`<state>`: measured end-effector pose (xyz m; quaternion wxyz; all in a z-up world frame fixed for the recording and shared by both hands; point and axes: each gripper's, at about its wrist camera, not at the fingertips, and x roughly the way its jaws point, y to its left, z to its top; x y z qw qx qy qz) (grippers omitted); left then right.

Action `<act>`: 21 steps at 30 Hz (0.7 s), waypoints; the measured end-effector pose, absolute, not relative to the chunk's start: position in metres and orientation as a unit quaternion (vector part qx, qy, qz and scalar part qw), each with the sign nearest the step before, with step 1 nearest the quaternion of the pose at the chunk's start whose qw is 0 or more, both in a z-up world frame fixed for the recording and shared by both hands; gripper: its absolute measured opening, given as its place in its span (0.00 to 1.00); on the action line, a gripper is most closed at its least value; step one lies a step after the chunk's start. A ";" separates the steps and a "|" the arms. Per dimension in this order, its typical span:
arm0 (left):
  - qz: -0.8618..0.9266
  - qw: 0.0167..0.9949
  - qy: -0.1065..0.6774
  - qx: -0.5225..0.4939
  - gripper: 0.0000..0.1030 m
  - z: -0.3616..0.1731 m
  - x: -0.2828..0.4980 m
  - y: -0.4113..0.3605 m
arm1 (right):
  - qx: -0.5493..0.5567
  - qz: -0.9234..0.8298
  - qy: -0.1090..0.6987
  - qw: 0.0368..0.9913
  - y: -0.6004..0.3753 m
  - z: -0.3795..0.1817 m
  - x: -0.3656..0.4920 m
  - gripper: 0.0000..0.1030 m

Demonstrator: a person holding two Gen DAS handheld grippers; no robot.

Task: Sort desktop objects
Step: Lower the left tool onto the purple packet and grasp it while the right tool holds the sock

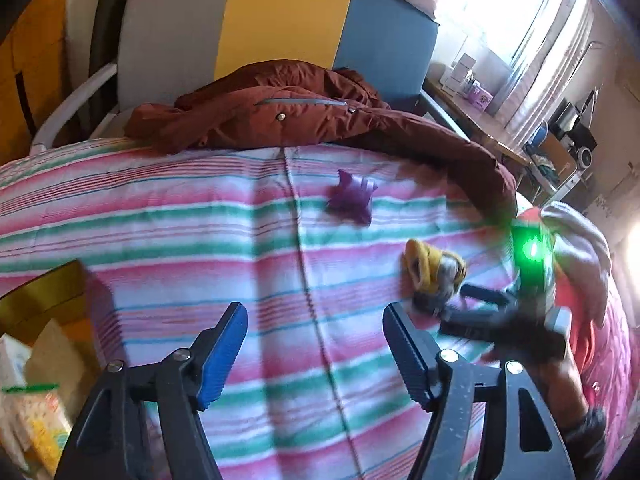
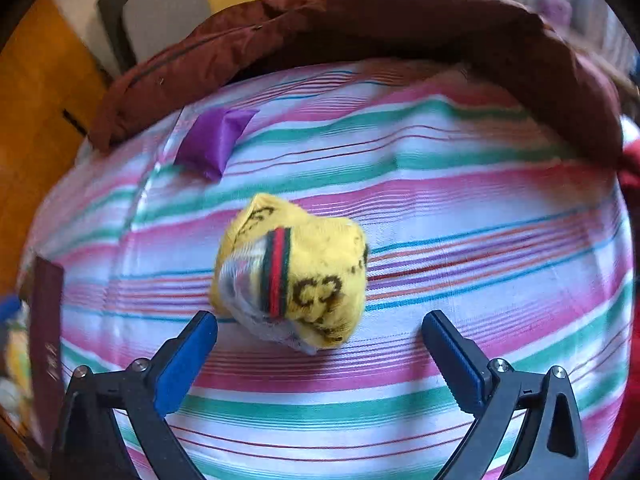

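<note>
A rust-red jacket [image 1: 280,116] lies bunched along the far edge of a striped bedspread [image 1: 200,240]. Behind the jacket stands a chair [image 1: 280,20] with grey, yellow and blue panels.

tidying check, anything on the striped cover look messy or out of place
A dark red jacket lies crumpled across the far edge of the striped cover. The yellow sock bundle is loosely balled, its grey lining spilling out. The purple packet looks creased.
</note>
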<state>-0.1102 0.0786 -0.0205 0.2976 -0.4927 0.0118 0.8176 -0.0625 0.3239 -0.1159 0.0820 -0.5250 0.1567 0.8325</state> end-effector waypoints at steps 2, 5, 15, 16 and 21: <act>0.814 0.299 0.007 -0.497 0.69 -0.022 -0.121 0.089 | -0.537 0.829 0.129 0.084 0.317 -0.118 -0.064 1.00; 0.816 0.304 0.002 -0.492 0.70 -0.021 -0.133 0.103 | -0.544 0.827 0.115 0.086 0.313 -0.120 -0.065 1.00; 0.800 0.324 0.012 -0.506 0.71 -0.034 -0.164 0.142 | -0.548 0.821 0.133 0.085 0.323 -0.104 -0.063 0.96; 0.799 0.324 0.002 -0.506 0.71 -0.035 -0.169 0.144 | -0.537 0.827 0.144 0.084 0.326 -0.097 -0.060 0.95; 0.786 0.308 -0.041 -0.535 0.69 -0.045 -0.199 0.150 | -0.499 0.847 0.162 0.084 0.330 -0.078 -0.052 0.93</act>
